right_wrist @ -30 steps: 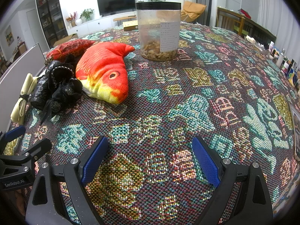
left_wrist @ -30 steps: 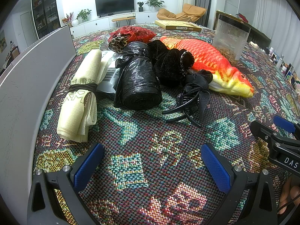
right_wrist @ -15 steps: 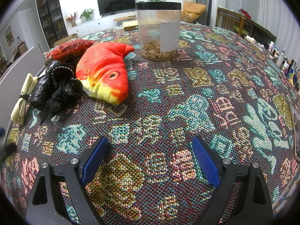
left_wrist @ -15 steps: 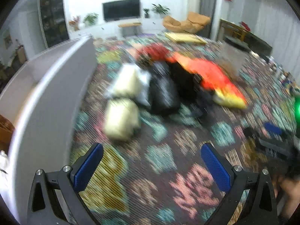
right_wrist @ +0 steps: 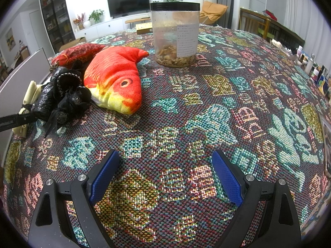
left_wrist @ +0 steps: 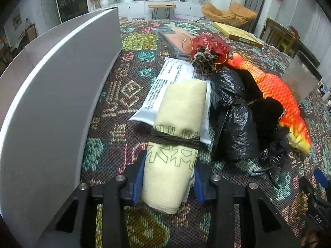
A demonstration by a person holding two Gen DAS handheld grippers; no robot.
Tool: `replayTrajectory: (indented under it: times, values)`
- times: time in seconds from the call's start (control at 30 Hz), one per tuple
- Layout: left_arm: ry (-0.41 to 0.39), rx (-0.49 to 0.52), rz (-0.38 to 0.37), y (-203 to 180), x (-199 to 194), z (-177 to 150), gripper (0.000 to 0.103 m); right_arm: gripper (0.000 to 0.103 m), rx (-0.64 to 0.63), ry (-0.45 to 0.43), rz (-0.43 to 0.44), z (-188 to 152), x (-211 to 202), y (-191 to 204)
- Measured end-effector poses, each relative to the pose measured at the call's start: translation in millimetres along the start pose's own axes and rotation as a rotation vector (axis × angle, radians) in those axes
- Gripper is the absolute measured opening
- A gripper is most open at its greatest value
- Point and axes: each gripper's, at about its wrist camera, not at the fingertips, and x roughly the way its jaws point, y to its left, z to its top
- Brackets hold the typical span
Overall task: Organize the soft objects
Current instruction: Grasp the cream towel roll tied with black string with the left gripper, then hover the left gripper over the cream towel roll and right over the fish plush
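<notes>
My left gripper [left_wrist: 167, 183] is shut on the near end of a cream rolled towel [left_wrist: 178, 136] tied with a dark band, which lies on the patterned tablecloth [left_wrist: 115, 144]. Right of it lie a black plastic bundle [left_wrist: 233, 124], a black fabric piece [left_wrist: 266, 111], an orange plush fish [left_wrist: 275, 93] and a red mesh pouch [left_wrist: 209, 43]. In the right wrist view my right gripper [right_wrist: 165, 175] is open and empty over bare cloth, with the fish [right_wrist: 115, 80], black bundle [right_wrist: 60, 95] and towel [right_wrist: 29, 97] to its far left.
A grey box wall [left_wrist: 51, 95] stands along the left. A printed white packet [left_wrist: 171, 82] lies under the towel. A clear jar with a black lid [right_wrist: 175, 35] stands behind the fish. A flat yellow box [left_wrist: 238, 34] lies at the far edge.
My left gripper has moved forward and left to the cream towel and closed on its near end. My right gripper has not moved.
</notes>
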Motion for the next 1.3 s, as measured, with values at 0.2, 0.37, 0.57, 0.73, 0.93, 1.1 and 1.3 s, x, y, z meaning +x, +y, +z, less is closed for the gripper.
replayTrajectory:
  times: [0.2, 0.37, 0.57, 0.73, 0.93, 1.1, 1.3]
  values:
    - [0.038, -0.004, 0.013, -2.7, -43.0, -36.5, 0.040, 0.093, 0.000, 0.000, -0.001, 0.1, 0.2, 0.3]
    - [0.068, 0.006, -0.012, -4.7, -50.3, -69.0, 0.041, 0.093, 0.000, 0.000, 0.000, -0.1, 0.0, -0.4]
    - [0.006, 0.043, 0.004, -13.3, -37.4, -76.9, 0.087, 0.093, -0.001, 0.000, -0.001, -0.1, -0.1, 0.1]
    - [-0.029, 0.072, 0.030, -20.3, -27.6, -76.6, 0.097, 0.093, 0.000, 0.000, -0.001, -0.2, 0.0, 0.0]
    - [-0.061, 0.081, 0.031, -22.1, -22.1, -74.5, 0.103, 0.093, 0.000, 0.000, -0.001, -0.2, 0.2, -0.4]
    - [-0.071, 0.079, 0.029, -20.8, -22.4, -74.7, 0.103, 0.093, 0.001, -0.001, 0.000, -0.4, 0.1, -0.7]
    - [-0.079, 0.075, 0.032, -20.9, -22.9, -77.3, 0.103, 0.093, 0.002, -0.001, 0.000, -0.4, 0.2, -0.7]
